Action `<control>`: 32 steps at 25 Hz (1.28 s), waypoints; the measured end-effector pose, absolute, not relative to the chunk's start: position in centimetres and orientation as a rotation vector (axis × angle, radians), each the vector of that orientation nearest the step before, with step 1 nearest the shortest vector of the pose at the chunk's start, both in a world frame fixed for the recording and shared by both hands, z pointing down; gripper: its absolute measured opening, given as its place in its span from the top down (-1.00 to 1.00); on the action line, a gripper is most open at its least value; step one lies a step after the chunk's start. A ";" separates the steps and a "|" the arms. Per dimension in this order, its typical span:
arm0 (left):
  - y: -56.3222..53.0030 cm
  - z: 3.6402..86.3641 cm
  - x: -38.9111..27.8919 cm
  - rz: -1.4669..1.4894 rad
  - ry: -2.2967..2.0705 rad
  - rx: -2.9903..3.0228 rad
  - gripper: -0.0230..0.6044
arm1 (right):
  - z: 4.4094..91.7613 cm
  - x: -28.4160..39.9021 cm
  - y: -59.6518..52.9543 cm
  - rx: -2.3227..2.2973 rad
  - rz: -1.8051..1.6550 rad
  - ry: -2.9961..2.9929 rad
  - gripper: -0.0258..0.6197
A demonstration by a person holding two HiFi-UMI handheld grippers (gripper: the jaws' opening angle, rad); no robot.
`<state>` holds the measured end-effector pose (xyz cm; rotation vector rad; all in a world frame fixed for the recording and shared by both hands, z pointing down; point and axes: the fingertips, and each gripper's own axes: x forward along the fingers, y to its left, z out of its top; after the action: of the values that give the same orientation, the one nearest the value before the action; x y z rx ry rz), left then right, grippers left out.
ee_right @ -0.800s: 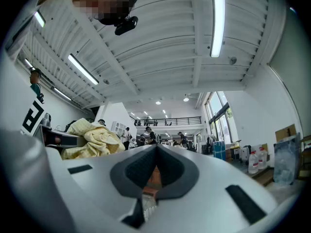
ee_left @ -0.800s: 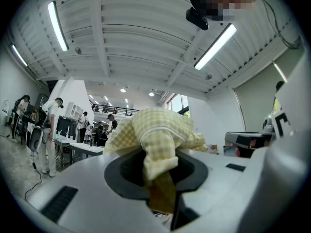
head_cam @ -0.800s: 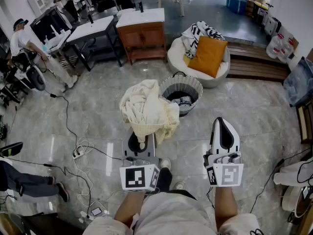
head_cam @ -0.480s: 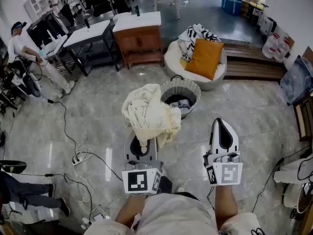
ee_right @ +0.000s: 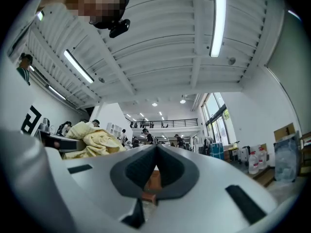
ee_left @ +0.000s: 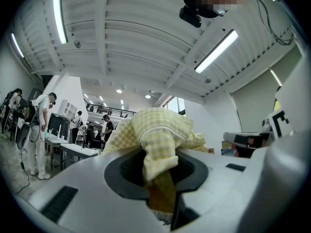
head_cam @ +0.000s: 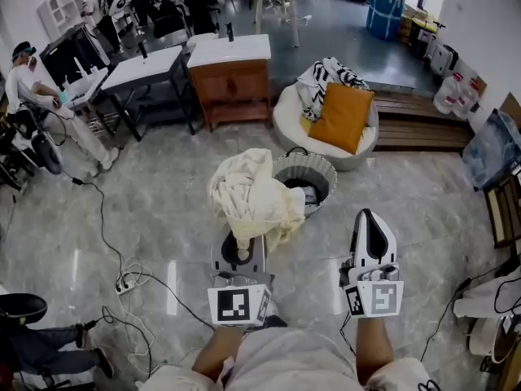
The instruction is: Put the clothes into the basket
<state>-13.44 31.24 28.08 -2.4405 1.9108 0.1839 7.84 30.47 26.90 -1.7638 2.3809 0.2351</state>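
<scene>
A crumpled pale-yellow garment (head_cam: 252, 198) hangs pinched in the left tongs (head_cam: 242, 245), just beside the grey ribbed basket (head_cam: 324, 168) holding dark clothes (head_cam: 303, 189).

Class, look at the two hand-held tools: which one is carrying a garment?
The left tool, its jaws clamped on the pale yellow garment bunched at its tip. The right tool is shut with nothing between its jaws.
</scene>
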 end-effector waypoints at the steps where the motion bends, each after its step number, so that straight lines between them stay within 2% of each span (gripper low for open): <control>1: 30.7 28.0 -13.8 0.189 1.904 -2.442 0.61 | 26.7 7.5 30.0 -1.760 0.243 2.370 0.95; 15: 24.9 29.1 -18.4 0.192 1.885 -2.486 0.61 | 27.7 2.0 24.9 -1.778 0.245 2.384 0.95; 26: 18.9 30.3 -17.0 0.143 1.918 -2.487 0.61 | 29.1 3.1 18.7 -1.775 0.185 2.402 0.96; 32: 16.3 31.1 -16.0 0.139 1.898 -2.492 0.61 | 30.2 2.6 16.7 -1.750 0.266 2.464 0.96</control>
<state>-16.02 16.33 31.10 -2.4921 1.8984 0.1385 2.55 16.68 30.18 -1.7499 2.4636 0.2656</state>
